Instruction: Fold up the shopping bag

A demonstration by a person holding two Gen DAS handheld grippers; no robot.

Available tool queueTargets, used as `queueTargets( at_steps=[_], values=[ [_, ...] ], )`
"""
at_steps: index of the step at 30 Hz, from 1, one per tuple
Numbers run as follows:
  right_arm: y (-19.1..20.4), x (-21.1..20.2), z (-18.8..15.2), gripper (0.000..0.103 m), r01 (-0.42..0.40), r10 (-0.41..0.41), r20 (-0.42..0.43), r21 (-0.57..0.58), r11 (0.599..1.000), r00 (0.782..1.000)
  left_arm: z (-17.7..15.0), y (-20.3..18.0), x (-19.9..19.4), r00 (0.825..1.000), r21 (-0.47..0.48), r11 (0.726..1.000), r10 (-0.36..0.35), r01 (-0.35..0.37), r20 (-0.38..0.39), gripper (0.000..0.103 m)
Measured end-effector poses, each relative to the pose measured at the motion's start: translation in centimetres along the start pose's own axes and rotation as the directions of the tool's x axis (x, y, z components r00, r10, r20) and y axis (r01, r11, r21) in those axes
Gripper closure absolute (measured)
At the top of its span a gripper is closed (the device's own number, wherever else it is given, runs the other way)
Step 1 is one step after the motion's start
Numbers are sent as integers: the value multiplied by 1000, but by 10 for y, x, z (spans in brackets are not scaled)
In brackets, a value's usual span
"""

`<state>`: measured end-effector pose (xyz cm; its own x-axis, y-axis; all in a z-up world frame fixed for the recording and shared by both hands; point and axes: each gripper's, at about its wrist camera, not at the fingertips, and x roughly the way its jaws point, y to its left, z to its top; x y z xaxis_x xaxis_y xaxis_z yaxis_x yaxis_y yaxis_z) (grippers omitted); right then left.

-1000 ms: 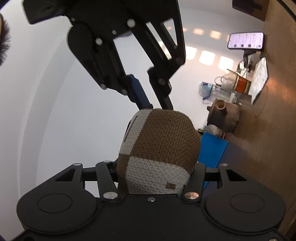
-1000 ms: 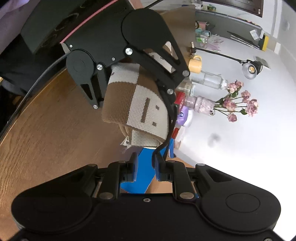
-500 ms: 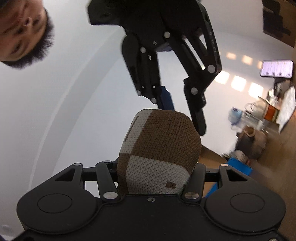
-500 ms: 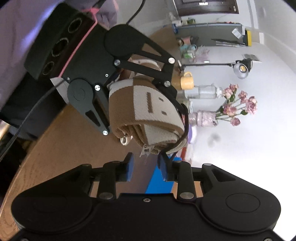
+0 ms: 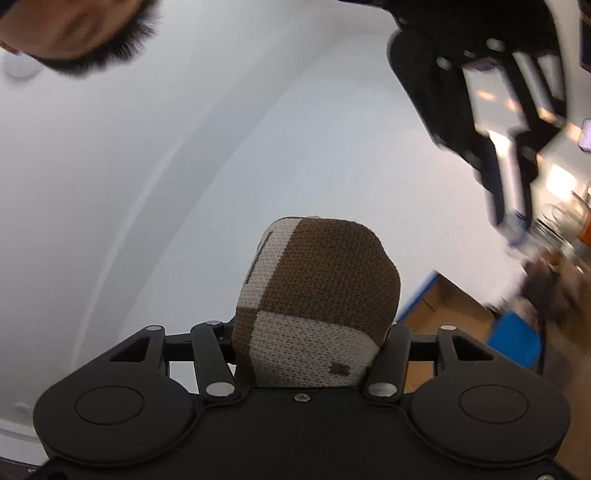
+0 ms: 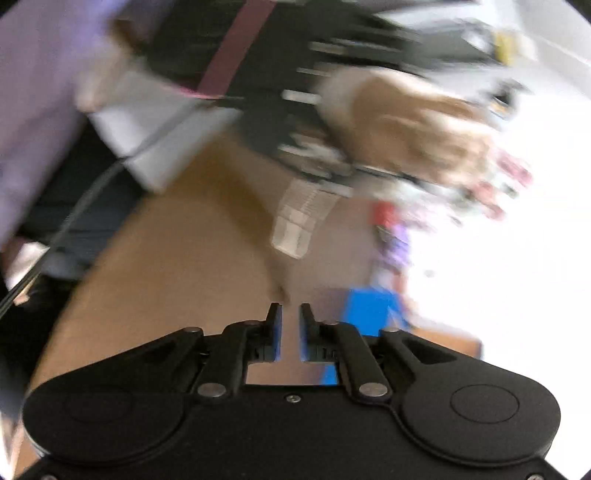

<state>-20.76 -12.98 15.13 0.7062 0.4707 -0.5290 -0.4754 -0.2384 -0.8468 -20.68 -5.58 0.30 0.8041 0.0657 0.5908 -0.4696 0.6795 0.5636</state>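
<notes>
The folded shopping bag (image 5: 321, 280), a brown and cream knit bundle, sits between the fingers of my left gripper (image 5: 306, 332), which is shut on it and points up at a white wall. My right gripper (image 6: 290, 314) has a narrow gap between its blue pads; its jaws are closing with nothing between them. In the left wrist view the right gripper (image 5: 511, 206) is a blur at the upper right, apart from the bag. The right wrist view is smeared by motion: the bag (image 6: 417, 140) and the left gripper (image 6: 295, 110) show as blurred shapes above.
A wooden table (image 6: 166, 277) lies below, with a blue object (image 6: 369, 310) on it. A cardboard box with a blue edge (image 5: 443, 306) and blurred clutter sit at the right. The person's head (image 5: 74, 33) and lilac sleeve (image 6: 37, 92) are close.
My right gripper has drawn back from the bag's edge, up and to the right in the left wrist view, and its jaws have narrowed. The bag stays in my left gripper.
</notes>
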Motion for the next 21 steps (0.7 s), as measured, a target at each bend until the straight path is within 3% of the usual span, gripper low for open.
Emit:
queueTargets(
  at_steps=[4,7,9,12,14,16,20,21],
  values=[
    [-9,26,-24,87,18,-14,-21,212,977,1000,-13,18,25,980,-179,983,-66,32,-189,51],
    [6,49,-34,87,-37,43,-13,306,951,999,-20,19,28,973,-176,984,-80,43,-215,50],
    [12,60,-29,86,-135,121,60,370,919,991,-23,22,30,970,-180,983,-88,47,-229,50],
    [16,77,-17,68,-282,217,191,448,848,957,-28,27,33,968,-175,983,-91,50,-235,50],
    [20,93,-6,67,-350,258,254,457,817,932,-27,26,31,970,-154,987,-89,55,-226,50],
    [23,107,-4,69,-376,273,273,466,801,922,-25,27,26,974,-127,990,-89,64,-209,50],
    [14,139,-26,74,-472,333,335,583,661,881,-23,25,14,982,-60,995,-87,78,-169,50],
    [11,145,-33,81,-496,343,359,616,611,868,-23,23,12,984,-40,996,-86,81,-157,50]
  ],
)
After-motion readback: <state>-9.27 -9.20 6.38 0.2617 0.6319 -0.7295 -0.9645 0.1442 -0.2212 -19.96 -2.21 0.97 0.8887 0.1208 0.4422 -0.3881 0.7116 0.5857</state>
